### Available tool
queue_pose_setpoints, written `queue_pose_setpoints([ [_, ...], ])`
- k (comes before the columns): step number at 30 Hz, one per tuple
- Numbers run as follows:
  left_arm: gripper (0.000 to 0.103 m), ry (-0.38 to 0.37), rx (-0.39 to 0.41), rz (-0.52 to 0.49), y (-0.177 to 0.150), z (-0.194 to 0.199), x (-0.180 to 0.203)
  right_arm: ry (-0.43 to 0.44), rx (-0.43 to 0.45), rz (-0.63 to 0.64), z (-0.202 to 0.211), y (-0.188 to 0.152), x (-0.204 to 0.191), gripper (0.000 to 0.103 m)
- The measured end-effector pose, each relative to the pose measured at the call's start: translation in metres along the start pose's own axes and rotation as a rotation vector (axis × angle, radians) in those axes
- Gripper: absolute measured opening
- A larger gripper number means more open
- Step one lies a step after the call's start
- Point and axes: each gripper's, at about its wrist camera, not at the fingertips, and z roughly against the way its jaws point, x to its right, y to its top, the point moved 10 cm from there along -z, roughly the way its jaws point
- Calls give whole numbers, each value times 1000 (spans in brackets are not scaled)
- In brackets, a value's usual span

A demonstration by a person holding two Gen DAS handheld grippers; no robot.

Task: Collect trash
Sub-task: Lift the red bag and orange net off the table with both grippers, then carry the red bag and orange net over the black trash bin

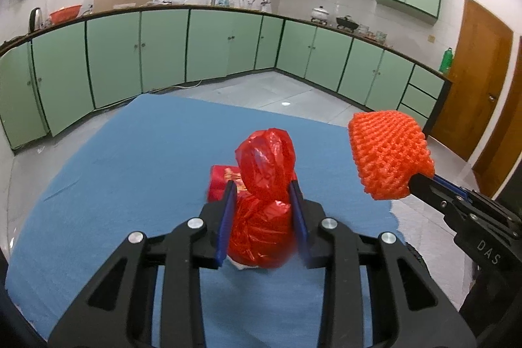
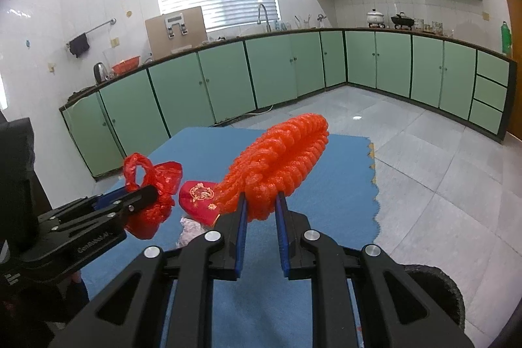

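The left gripper (image 1: 262, 188) has its 2 fingers (image 1: 228, 211) pressed against the sides of a knotted red plastic bag (image 1: 264, 207), lifted clear of the blue cloth (image 1: 130, 158); what the bag holds cannot be seen through the plastic. Just beyond those fingers a red packet (image 1: 220, 181) lies on the cloth. The right gripper (image 2: 261, 201) is clamped on 1 end of an orange foam net sleeve (image 2: 280, 158), which juts forward past the fingertips above the cloth. Below and left of its fingers, beside the packet, sits a crumpled white scrap (image 2: 189, 230). Green cabinets (image 2: 228, 77) line the far walls.
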Motion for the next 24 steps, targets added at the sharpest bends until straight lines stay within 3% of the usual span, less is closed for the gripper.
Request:
queue_pose_setpoints([
  [13,29,-82,39,-46,7,20,54,-31,61,-2,46,9,19,17],
  [24,29,-171,65,-121,0,34,126,-94,78,-16,80,3,54,17],
])
